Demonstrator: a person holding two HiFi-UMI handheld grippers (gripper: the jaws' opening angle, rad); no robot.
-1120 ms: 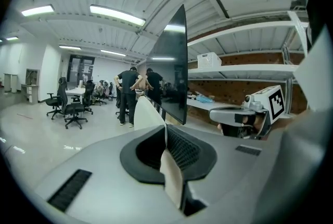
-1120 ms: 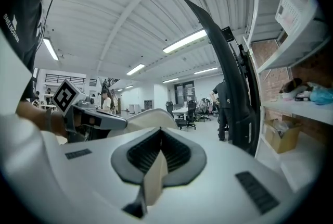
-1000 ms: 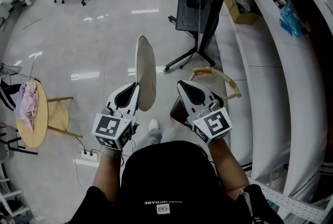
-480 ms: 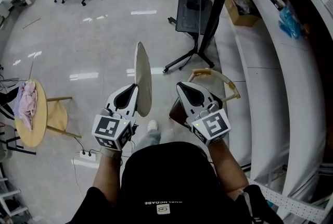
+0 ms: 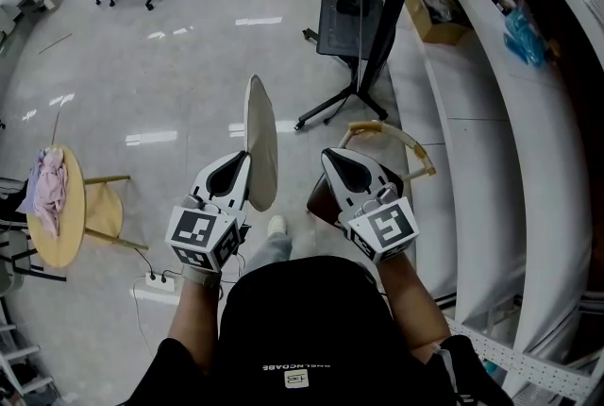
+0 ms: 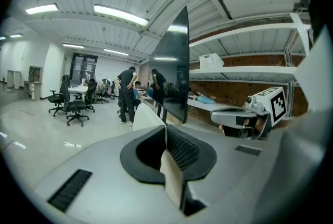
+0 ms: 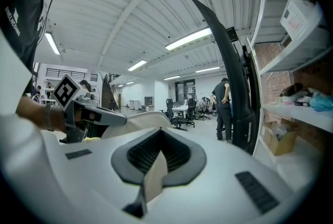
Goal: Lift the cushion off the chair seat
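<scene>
The left tool [image 5: 238, 170] is clamping the near rim of the beige cushion [image 5: 261, 142] and holding it upright and edge-on in the air, beside the wooden chair [image 5: 396, 140]. The right tool [image 5: 340, 163] is hovering with its jaws together, empty, hiding most of the dark seat. The exact contact point is hard to make out.

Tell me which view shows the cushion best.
Head view: the cushion shows nearly whole, edge-on, held up by the left tool, clear of the chair. The left gripper view shows only a pale part beyond the jaws; the right gripper view shows a pale strip behind the left tool.
</scene>
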